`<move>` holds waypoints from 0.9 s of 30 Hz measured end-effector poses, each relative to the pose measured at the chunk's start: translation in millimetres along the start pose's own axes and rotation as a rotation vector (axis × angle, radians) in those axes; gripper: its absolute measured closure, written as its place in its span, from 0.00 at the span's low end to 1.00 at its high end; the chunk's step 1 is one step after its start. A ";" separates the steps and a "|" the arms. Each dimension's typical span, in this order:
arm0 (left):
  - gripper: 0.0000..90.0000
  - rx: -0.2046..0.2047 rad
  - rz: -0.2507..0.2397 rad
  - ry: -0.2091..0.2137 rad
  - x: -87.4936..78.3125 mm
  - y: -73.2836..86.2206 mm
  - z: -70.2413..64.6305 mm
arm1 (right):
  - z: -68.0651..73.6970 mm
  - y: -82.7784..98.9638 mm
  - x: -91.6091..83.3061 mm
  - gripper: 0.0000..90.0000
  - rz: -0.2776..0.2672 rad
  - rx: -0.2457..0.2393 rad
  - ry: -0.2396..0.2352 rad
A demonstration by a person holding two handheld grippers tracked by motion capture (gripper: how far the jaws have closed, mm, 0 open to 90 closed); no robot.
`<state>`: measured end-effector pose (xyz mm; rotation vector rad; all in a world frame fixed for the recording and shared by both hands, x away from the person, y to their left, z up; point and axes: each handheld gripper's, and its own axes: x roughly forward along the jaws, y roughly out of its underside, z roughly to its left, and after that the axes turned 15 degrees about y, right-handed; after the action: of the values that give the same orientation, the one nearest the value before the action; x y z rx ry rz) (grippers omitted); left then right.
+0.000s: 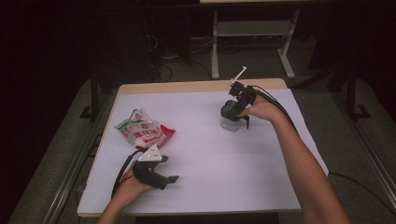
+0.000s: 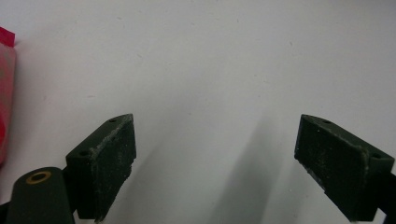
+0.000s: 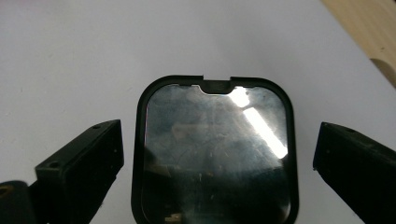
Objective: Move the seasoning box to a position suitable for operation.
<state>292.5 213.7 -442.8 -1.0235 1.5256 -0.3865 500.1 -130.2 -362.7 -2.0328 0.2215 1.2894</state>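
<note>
At the left of the counter [image 1: 201, 186] lies a crinkled red-and-white snack bag [image 1: 144, 130], untouched and apparently sealed, though the high view is too coarse to be sure. Just in front of it the left tool [image 1: 173, 178] rests low near the counter's near edge, jaws spread wide with nothing between them.

Toward the right and far side, the right tool [image 1: 242, 119] hangs over a small clear container with a black lid [image 1: 232, 116], jaws apart on either side of the lid and not yet touching it.

Judged from this, the work is at an early stage: the container stands on the counter, closed and ungripped, and the bag has not been handled. Closing on the container, and whatever involves the bag, remains to be done.

The high view gives the layout: bag and container well apart, one hand by each. The left gripper view adds a red sliver of the bag [image 2: 5, 98] at its left edge and bare white surface between the jaws. The right gripper view shows the lid [image 3: 215, 154] from above: glossy, dark-rimmed, with a notch on its far edge, centred between the open jaws.
</note>
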 end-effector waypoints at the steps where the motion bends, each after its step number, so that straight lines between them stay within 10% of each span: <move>1: 0.14 0.001 0.005 0.000 -0.2 0.0 -0.1 | 0.8 -0.7 2.5 0.01 0.010 -0.001 -0.004; 27: 0.14 -0.004 -0.002 0.011 1.8 0.5 0.0 | 5.2 1.0 32.5 0.10 0.096 -0.031 -0.036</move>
<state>292.5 212.6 -444.3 -1.0282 1.5354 -0.3911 511.7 -120.5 -392.0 -2.0450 0.2878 1.3951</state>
